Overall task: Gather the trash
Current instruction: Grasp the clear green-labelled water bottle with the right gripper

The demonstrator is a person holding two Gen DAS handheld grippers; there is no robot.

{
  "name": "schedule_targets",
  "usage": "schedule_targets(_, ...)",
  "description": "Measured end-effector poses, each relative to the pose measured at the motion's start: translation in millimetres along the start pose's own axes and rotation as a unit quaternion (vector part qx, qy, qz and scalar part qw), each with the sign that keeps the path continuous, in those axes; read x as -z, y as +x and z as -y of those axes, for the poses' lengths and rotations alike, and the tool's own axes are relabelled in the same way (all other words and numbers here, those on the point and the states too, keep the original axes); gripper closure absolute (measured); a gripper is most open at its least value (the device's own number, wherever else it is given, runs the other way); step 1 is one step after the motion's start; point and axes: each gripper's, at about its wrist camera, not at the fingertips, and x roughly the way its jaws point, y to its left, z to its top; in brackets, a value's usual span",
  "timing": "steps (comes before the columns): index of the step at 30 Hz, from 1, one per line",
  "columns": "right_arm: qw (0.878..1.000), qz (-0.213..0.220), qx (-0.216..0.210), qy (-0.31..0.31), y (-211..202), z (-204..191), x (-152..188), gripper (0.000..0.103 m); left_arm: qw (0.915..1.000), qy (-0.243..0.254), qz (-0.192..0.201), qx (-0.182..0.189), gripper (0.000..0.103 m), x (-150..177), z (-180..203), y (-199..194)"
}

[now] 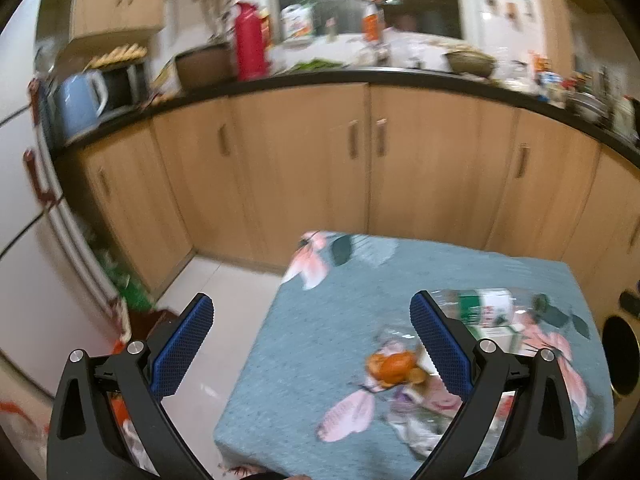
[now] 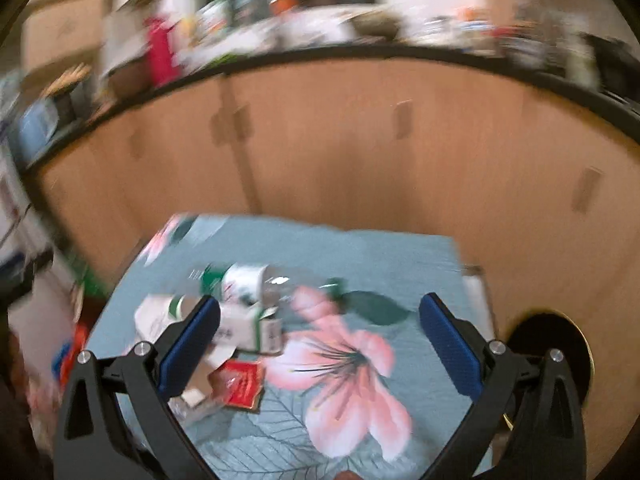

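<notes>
— What's the left wrist view showing?
— The left claw [image 1: 310, 344] spread wide and empty above the table [image 1: 320, 320]'s left edge; orange peel [image 1: 394, 366] and a plastic bottle [image 1: 486, 304] lie near its right finger.
— And the right wrist view?
— The right claw [image 2: 320, 340] released too, over the flowered cloth; a white carton [image 2: 248, 326] and red wrapper [image 2: 242, 386] sit beside its left finger.

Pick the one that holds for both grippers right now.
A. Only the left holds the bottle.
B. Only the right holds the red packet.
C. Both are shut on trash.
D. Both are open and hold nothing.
D: the left gripper and the right gripper both have their fingers spread wide with nothing between them; the bottle and the red packet lie on the table.
</notes>
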Motion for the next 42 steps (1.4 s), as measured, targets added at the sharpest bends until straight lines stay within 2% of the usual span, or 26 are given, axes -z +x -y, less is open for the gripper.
schedule_targets(1, 0.998, -0.023, -0.025, -0.043, 20, -2, -6, 0.003, 0.9999, -0.008, -0.007, 0.001, 0.008, 0, -6, 3)
schedule_targets(3, 0.992, -0.056, -0.042, -0.103, 53, -2, -14, 0.003, 0.9997, -0.018, -0.013, 0.008, 0.008, 2, -12, 6)
schedule_targets(5, 0.985, -0.088, -0.063, -0.134, 83, 3, -20, 0.003, 0.9999, -0.005, -0.009, 0.007, 0.008, 2, -8, 6)
schedule_targets(7, 0.972, -0.126, -0.093, -0.175, 112, 5, -25, 0.003, 0.9998, 0.006, -0.008, 0.016, 0.008, 2, -1, 6)
schedule_targets(10, 0.951, -0.16, -0.106, -0.241, 139, -4, -31, 0.005, 0.999, 0.015, -0.012, 0.04, 0.008, 1, 11, 11)
schedule_targets(12, 0.941, -0.175, -0.121, -0.265, 155, -13, -37, 0.006, 0.9983, 0.025, -0.01, 0.052, 0.008, -1, 22, 14)
schedule_targets(16, 0.919, -0.199, -0.146, -0.309, 184, -35, -48, 0.01, 0.9914, 0.044, -0.035, 0.119, 0.008, -1, 49, 28)
schedule_targets(17, 0.915, -0.205, -0.15, -0.314, 189, -38, -49, 0.01, 0.9902, 0.05, -0.039, 0.125, 0.008, -1, 54, 31)
schedule_targets(21, 0.89, -0.254, -0.171, -0.337, 213, -48, -44, 0.02, 0.9898, 0.063, -0.043, 0.12, 0.008, 1, 64, 42)
schedule_targets(24, 0.881, -0.277, -0.17, -0.343, 226, -49, -40, 0.027, 0.9896, 0.06, -0.051, 0.12, 0.008, 2, 65, 50)
schedule_targets(26, 0.881, -0.29, -0.178, -0.33, 229, -48, -39, 0.034, 0.9893, 0.061, -0.056, 0.121, 0.008, 3, 66, 52)
schedule_targets(30, 0.886, -0.283, -0.196, -0.311, 218, -43, -37, 0.036, 0.9885, 0.065, -0.057, 0.125, 0.008, 3, 67, 54)
schedule_targets(35, 0.918, -0.236, -0.199, -0.247, 185, -14, -47, 0.037, 0.9891, 0.058, -0.053, 0.124, 0.008, -5, 64, 53)
schedule_targets(38, 0.94, -0.19, -0.215, -0.186, 145, 18, -49, 0.038, 0.9892, 0.063, -0.048, 0.124, 0.008, -11, 66, 51)
schedule_targets(40, 0.956, -0.151, -0.215, -0.13, 110, 39, -34, 0.038, 0.9884, 0.068, -0.043, 0.129, 0.008, -15, 70, 49)
schedule_targets(42, 0.966, -0.122, -0.219, -0.065, 80, 63, -11, 0.039, 0.9851, 0.075, -0.046, 0.148, 0.008, -17, 75, 47)
